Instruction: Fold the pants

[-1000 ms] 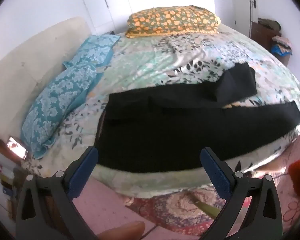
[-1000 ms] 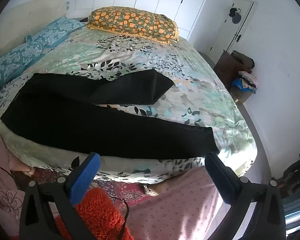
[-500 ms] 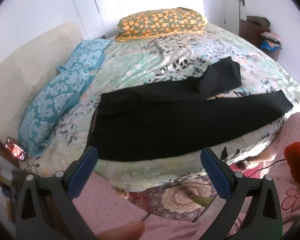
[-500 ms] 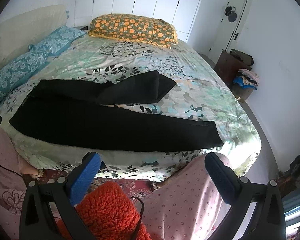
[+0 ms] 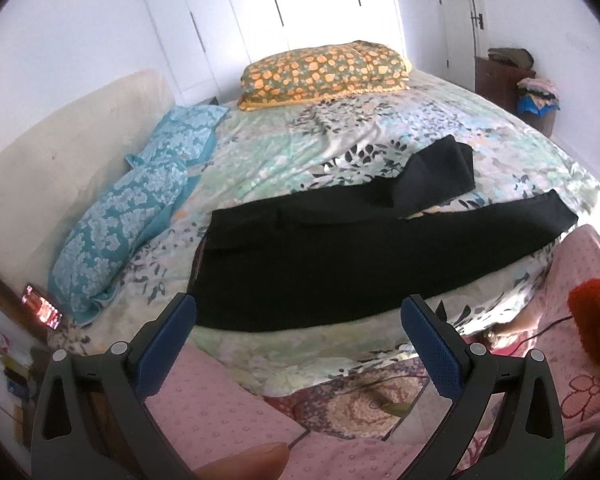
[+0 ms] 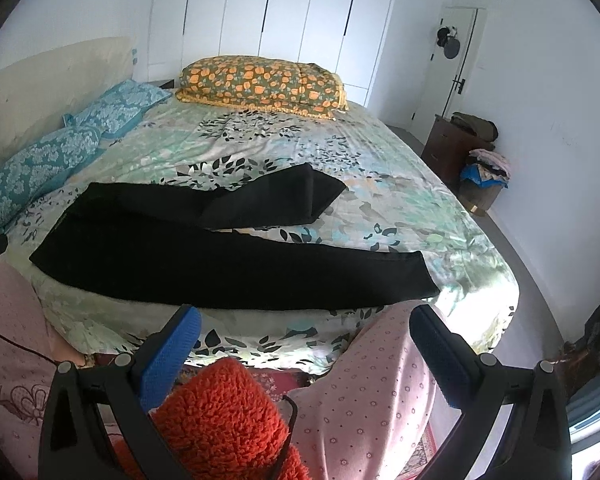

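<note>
Black pants point(image 5: 332, 252) lie spread across the near side of the bed, waist to the left, legs to the right. The near leg lies straight along the bed edge; the far leg is doubled back on itself point(image 5: 436, 176). They also show in the right wrist view point(image 6: 228, 256). My left gripper point(image 5: 298, 328) is open and empty, off the bed near the waist end. My right gripper point(image 6: 304, 336) is open and empty, off the bed near the hem end point(image 6: 420, 276).
The bed has a floral sheet point(image 6: 400, 184). An orange-flowered pillow point(image 5: 324, 72) lies at the far side, two blue pillows point(image 5: 120, 224) along the headboard at left. A wooden cabinet with clothes point(image 6: 464, 152) stands at right. An orange fuzzy slipper point(image 6: 224, 420) and pink-clad legs are below.
Both grippers have drawn back and up from the bed edge, so more of the bed and room shows. The pants have not moved. Both grippers stay open.
</note>
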The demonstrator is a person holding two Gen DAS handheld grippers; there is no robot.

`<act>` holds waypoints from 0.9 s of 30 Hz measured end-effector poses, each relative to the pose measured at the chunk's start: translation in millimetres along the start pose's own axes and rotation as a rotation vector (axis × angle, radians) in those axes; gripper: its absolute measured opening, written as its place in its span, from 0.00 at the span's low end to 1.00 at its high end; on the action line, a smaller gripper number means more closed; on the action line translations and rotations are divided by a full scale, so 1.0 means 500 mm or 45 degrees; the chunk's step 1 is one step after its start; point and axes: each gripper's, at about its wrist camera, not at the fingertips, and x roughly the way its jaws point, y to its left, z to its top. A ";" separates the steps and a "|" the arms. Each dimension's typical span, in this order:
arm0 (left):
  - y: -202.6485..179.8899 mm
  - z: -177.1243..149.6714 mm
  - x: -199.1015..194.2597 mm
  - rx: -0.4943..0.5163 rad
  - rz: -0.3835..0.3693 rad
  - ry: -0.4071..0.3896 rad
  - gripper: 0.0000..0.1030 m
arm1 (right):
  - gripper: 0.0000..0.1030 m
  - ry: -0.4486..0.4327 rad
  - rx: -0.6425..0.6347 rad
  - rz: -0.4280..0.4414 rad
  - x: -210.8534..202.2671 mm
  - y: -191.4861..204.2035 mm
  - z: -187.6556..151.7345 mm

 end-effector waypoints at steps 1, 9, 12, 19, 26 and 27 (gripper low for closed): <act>-0.001 0.000 -0.001 0.003 0.000 0.000 0.99 | 1.00 -0.003 0.005 0.000 -0.001 -0.002 0.000; -0.014 -0.004 -0.003 0.038 0.003 -0.001 0.99 | 1.00 -0.014 -0.021 0.006 -0.002 0.005 0.001; -0.011 -0.003 -0.001 0.030 0.007 0.004 0.99 | 1.00 -0.012 -0.041 0.009 0.001 0.014 0.002; -0.016 -0.004 0.010 0.029 -0.001 0.024 0.99 | 1.00 0.005 -0.046 0.009 0.009 0.016 0.002; -0.014 -0.007 0.017 0.026 0.000 0.038 0.99 | 1.00 0.018 -0.058 0.013 0.015 0.024 0.005; -0.012 -0.008 0.017 0.025 0.001 0.039 0.99 | 1.00 0.020 -0.061 0.014 0.016 0.025 0.006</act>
